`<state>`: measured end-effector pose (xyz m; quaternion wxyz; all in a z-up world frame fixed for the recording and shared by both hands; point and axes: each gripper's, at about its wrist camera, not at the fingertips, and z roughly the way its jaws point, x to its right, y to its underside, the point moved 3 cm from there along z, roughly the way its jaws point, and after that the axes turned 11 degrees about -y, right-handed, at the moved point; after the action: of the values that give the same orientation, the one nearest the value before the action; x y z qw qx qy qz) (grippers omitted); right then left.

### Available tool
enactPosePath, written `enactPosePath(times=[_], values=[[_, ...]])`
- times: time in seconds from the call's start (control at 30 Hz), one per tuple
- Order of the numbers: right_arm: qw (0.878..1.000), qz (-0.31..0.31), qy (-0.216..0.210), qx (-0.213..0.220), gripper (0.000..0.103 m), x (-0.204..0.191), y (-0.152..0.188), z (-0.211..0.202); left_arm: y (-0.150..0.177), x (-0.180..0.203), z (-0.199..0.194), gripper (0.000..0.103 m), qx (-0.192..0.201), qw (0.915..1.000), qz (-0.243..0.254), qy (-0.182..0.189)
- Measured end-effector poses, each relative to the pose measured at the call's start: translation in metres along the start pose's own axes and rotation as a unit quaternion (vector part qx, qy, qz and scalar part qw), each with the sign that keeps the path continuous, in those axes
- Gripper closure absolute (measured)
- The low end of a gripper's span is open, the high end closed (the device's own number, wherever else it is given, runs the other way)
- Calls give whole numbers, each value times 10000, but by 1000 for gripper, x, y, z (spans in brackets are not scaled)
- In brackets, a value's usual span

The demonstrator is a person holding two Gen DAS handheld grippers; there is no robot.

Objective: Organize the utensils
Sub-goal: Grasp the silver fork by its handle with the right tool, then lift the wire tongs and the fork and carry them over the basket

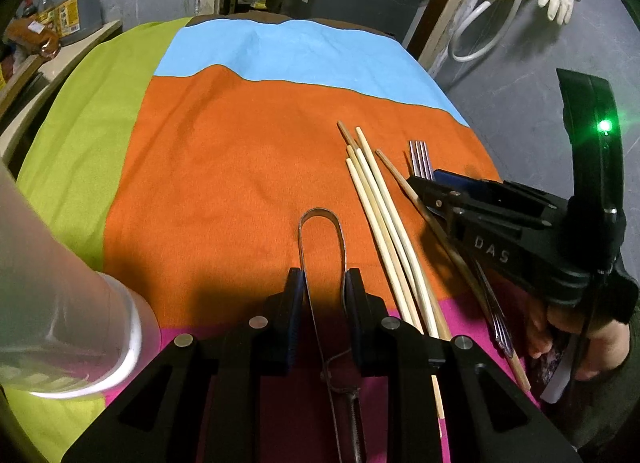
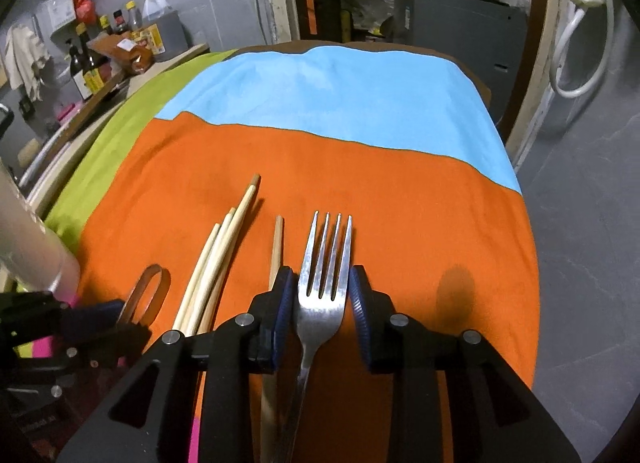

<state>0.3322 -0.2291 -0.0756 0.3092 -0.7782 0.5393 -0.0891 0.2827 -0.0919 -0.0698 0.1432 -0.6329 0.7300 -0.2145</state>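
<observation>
Your left gripper (image 1: pixel 323 287) was angled down with its jaws pinched on a thin metal loop (image 1: pixel 320 235). Your right gripper (image 2: pixel 323 295) tilted down too, jaws parted around the fork (image 2: pixel 324 287), your hand (image 1: pixel 568 337) wrapped on its handle.

Fork (image 2: pixel 324 287): polished metal, glossy, smooth. Chopsticks (image 1: pixel 384 223): pale bare wood, matt. Wire loop tool (image 1: pixel 322 239): thin bright metal. Cloth (image 2: pixel 400 203) over the surface: matt felt-like fabric, slightly fuzzy. Right gripper (image 2: pixel 323 295) and left gripper (image 1: pixel 320 295): matt black plastic, blue ribbed rubbery pads (image 2: pixel 358 303). Tumbler (image 1: pixel 60 303): translucent plastic, smooth.
</observation>
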Motion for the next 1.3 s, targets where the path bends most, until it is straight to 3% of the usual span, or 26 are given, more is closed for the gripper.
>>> enactPosePath(times=[0.17, 0.27, 0.43, 0.63, 0.87, 0.97, 1.3], values=[[9997, 191, -103, 84, 80, 2, 2, -4, 1, 2, -2, 86, 10, 10000, -1, -66], [9987, 260, -223, 372, 81, 0, 7, -17, 8, 2, -7, 86, 146, 9999, -33, 3], [9900, -153, -306, 1369, 81, -27, 20, -66, 17, 0, -31, 86, 852, 9962, -146, 137], [9665, -559, -171, 2499, 81, -57, 40, -112, 26, -1, -72, 86, 2050, 9785, -155, -193], [9419, -748, -135, 3272, 81, -82, 36, -141, 24, -8, -121, 86, 3185, 9464, -395, -373], [9341, -786, -201, 3476, 81, -90, 26, -150, 21, -13, -142, 86, 3514, 9341, -468, -420], [9145, -1069, -518, 3867, 81, -120, 0, -180, 20, -35, -203, 86, 3979, 9140, -595, -526]])
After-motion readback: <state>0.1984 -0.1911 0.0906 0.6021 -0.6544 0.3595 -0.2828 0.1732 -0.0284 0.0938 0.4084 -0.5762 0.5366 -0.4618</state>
